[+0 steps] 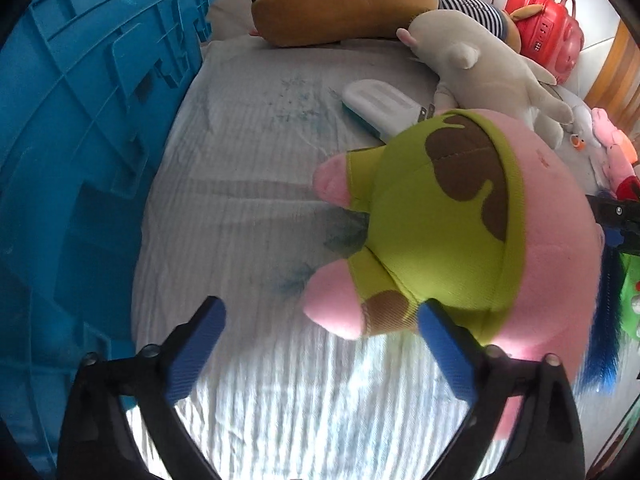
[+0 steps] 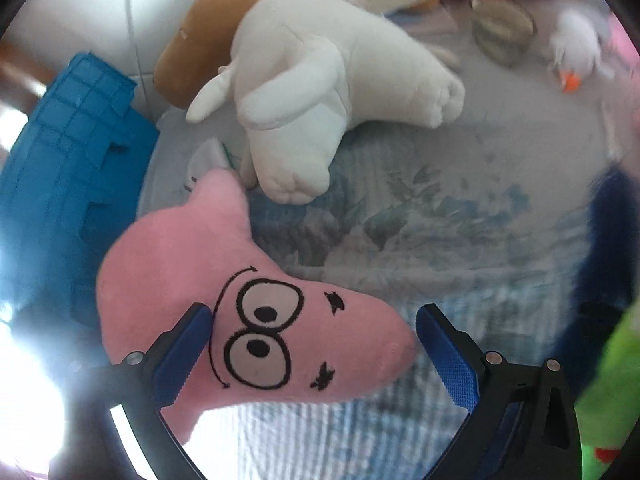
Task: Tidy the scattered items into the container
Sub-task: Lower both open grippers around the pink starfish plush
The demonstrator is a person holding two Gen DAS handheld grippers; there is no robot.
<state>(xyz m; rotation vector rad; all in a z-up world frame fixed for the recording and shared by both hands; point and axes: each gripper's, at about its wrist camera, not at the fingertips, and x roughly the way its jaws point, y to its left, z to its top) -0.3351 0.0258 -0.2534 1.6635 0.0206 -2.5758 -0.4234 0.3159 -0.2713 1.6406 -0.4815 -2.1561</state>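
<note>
Both tools gape: left (image 1: 322,320) empty, right (image 2: 314,322) around pink plush (image 2: 256,320) (unclamped).

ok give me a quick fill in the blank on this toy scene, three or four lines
1. The pink star plush wears shorts coloured ____ with brown patches.
2. The container beside the bed is coloured ____.
3. The left tool has its jaws ____, with nothing pressed between them.
4. In the right wrist view, the plush lying just beyond the pink star's tip is the ____ one.

Missing words: green; blue; open; white
</note>
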